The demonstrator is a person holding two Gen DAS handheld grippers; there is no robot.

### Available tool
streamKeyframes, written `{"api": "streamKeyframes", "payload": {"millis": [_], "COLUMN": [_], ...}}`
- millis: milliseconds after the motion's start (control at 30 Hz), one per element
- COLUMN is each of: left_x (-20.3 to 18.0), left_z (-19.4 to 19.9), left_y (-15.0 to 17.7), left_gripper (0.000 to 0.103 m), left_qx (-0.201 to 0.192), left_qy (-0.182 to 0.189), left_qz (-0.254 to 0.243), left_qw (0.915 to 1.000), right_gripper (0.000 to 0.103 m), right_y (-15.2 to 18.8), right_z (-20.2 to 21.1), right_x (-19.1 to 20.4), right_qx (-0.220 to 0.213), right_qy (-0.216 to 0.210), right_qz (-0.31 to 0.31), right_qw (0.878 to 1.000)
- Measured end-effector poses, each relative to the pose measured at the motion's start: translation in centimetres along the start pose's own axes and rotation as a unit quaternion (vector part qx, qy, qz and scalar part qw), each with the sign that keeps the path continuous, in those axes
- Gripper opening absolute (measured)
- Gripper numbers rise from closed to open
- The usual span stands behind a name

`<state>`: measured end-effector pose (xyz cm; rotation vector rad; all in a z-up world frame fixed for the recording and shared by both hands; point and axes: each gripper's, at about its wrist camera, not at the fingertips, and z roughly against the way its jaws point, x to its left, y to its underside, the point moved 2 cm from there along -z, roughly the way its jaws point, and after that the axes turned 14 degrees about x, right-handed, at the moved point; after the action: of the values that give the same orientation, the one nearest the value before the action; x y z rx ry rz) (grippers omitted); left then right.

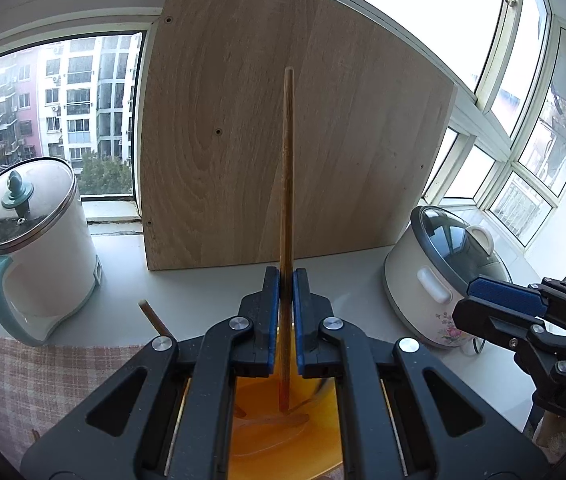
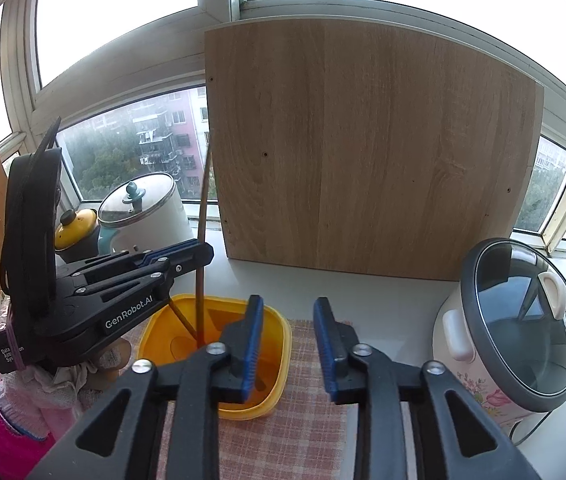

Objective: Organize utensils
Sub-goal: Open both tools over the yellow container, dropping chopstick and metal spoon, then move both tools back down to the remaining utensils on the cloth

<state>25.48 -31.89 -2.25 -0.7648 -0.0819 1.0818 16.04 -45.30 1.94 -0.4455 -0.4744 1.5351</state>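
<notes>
Blue ribbed pads line the black plastic fingers of the left tool (image 1: 286,292), which are pressed together on a slim, round wooden chopstick (image 1: 287,184); the stick stands nearly upright, its lower end down inside a yellow plastic container (image 2: 219,322) just below the tool. This container is a squarish tub with rounded corners and smooth, glossy walls, and a second chopstick (image 2: 182,314) leans slanted inside it, its top poking out to the left of the left tool. Right of that, the right tool (image 2: 288,320) hangs with its fingers spread and nothing between them, over the tub's near right edge and a checked woven cloth (image 2: 295,420) that lies under the tub on the pale counter (image 1: 211,292). Beyond both tools a flat wood-grain board (image 1: 283,120) leans against the window. A white kettle (image 1: 43,256) with a glass lid stands to the left, and a rounded floral rice cooker (image 2: 523,332) with a glass lid to the right.
</notes>
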Motion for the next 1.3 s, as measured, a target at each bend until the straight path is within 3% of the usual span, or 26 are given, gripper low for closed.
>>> {"api": "streamKeyframes", "payload": {"millis": [133,400,467,700,767,833,900,1100,1300], "left_x": [0.1,0.2,0.5,1.6,2.4,3.5,4.9,9.6,14.1], "left_z": [0.8,3.5,4.2,7.2,8.1,8.9,9.8,12.9,13.8], "left_y": [0.5,1.7,2.1,3.7,4.2,4.7,5.4,8.1,11.5], "left_gripper": [0.004,0.004,0.004,0.004,0.005,0.013,0.038,0.039,0.039], "left_qx": [-0.001,-0.011,-0.012,-0.02,-0.018,-0.008,-0.003,-0.014,0.033], "left_qy": [0.002,0.005,0.009,0.01,0.011,0.016,0.019,-0.042,-0.108], "left_qz": [-0.003,-0.018,-0.022,-0.034,-0.034,-0.029,-0.02,0.001,0.02], "left_qw": [1.0,0.9998,0.9997,0.9992,0.9992,0.9994,0.9996,0.999,0.9934], "right_gripper": [0.03,0.043,0.052,0.062,0.071,0.076,0.08,0.088,0.096], "right_y": [0.4,1.7,1.9,3.0,3.4,3.8,4.1,5.9,7.6], "right_z": [0.3,1.3,1.6,3.0,3.3,3.4,3.3,2.7,1.2], "right_x": [0.5,1.6,2.1,4.0,4.5,5.1,5.7,8.5,11.2], "right_qx": [-0.002,-0.01,-0.013,-0.028,-0.031,-0.033,-0.031,-0.029,-0.005], "right_qy": [0.005,0.009,0.012,0.012,0.011,0.004,-0.008,-0.028,-0.056], "right_qz": [0.002,-0.009,-0.011,-0.023,-0.028,-0.032,-0.034,-0.017,-0.004], "right_qw": [1.0,1.0,1.0,0.999,0.999,0.999,0.999,0.999,0.998]}}
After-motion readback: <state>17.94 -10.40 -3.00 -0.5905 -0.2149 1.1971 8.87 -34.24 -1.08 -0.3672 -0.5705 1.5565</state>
